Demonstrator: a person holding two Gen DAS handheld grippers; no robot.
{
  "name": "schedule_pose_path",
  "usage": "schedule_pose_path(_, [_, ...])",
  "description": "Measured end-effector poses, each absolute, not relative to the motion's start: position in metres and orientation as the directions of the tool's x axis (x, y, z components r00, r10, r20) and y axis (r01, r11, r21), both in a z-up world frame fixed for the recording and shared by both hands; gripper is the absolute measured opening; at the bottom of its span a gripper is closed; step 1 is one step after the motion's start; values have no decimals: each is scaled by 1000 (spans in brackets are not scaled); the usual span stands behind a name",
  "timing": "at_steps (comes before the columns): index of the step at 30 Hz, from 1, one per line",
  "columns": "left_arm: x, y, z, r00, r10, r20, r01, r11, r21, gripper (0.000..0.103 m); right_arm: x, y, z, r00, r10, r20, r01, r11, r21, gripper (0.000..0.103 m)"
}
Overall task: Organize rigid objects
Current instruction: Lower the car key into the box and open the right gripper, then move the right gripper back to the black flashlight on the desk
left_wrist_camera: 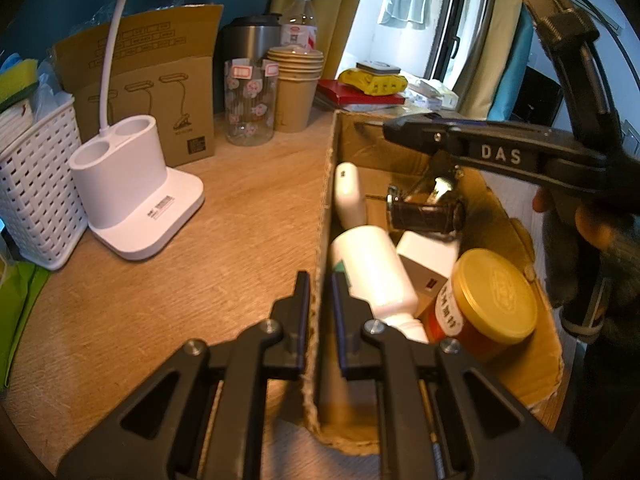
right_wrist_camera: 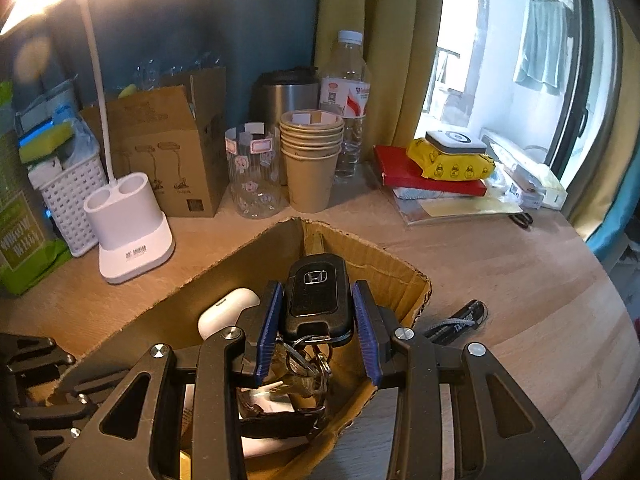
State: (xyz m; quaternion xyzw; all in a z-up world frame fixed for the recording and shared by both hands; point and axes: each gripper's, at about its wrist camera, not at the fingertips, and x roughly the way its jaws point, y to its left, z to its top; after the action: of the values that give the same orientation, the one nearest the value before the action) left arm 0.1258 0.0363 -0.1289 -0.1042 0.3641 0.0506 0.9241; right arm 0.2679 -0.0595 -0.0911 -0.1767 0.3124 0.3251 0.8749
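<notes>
The right tongs (right_wrist_camera: 318, 330) clamp one black car key (right_wrist_camera: 318, 292) above the open box (right_wrist_camera: 404, 270) on the counter (right_wrist_camera: 500, 264); its key ring hangs into the box. The left tongs (left_wrist_camera: 320, 320) are shut on the box's wall. Inside lie two white bottles (left_wrist_camera: 374, 272), one gold-lidded jar (left_wrist_camera: 494, 294) and a dark, unclear thing. Six paper cups (right_wrist_camera: 312, 160) stand stacked behind. A black pen (right_wrist_camera: 460, 320) lies half hidden beside the box.
</notes>
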Motion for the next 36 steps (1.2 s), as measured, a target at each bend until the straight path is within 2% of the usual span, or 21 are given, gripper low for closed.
schedule_pose_path(29, [128, 37, -129, 729, 16, -685, -168, 973, -156, 12, 277, -65, -111, 597, 418, -685, -660, 741, -124, 39])
schedule_pose_path(33, [128, 37, -129, 729, 17, -684, -168, 973, -155, 12, 276, -65, -111, 594, 431, -679, -660, 743, -105, 44])
schedule_pose_path(36, [128, 37, -129, 729, 16, -685, -168, 973, -156, 12, 278, -68, -110, 598, 441, -670, -652, 754, -86, 59])
